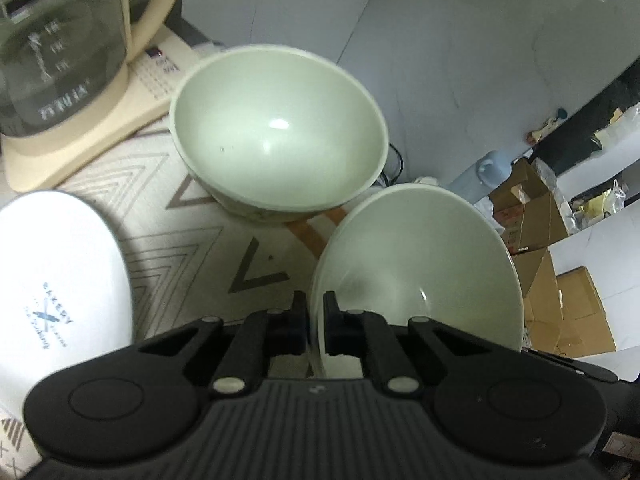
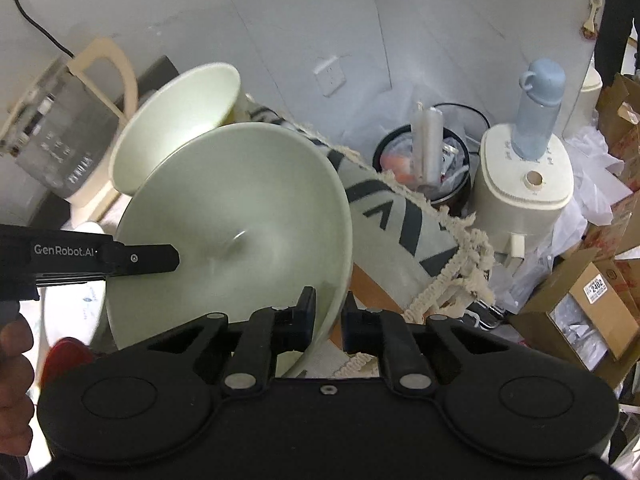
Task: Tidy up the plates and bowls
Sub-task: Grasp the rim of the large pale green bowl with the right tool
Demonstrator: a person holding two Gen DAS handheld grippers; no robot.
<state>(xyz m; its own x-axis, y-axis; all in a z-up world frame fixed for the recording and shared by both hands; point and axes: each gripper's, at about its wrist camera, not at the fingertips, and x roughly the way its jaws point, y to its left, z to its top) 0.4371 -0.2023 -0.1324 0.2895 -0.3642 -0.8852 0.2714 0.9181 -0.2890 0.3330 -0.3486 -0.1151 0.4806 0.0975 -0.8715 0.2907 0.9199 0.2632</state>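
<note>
A pale green bowl [image 1: 420, 268] is held tilted above the table, gripped on opposite rims by both grippers. My left gripper [image 1: 316, 322] is shut on its near rim. My right gripper [image 2: 328, 312] is shut on the rim of the same bowl [image 2: 240, 224]; the left gripper's finger [image 2: 140, 258] shows at its left side. A second pale green bowl [image 1: 280, 128] stands upright on the patterned cloth just beyond; it also shows in the right wrist view [image 2: 176, 116]. A white plate [image 1: 56, 280] with a blue logo lies at the left.
A glass kettle [image 1: 56, 40] on a cream base stands at the back left. The table edge with the fringed cloth [image 2: 452, 248] runs on the right. Beyond it are a bin [image 2: 424, 160], a cream appliance [image 2: 524, 196] with a blue bottle, and cardboard boxes [image 2: 580, 312].
</note>
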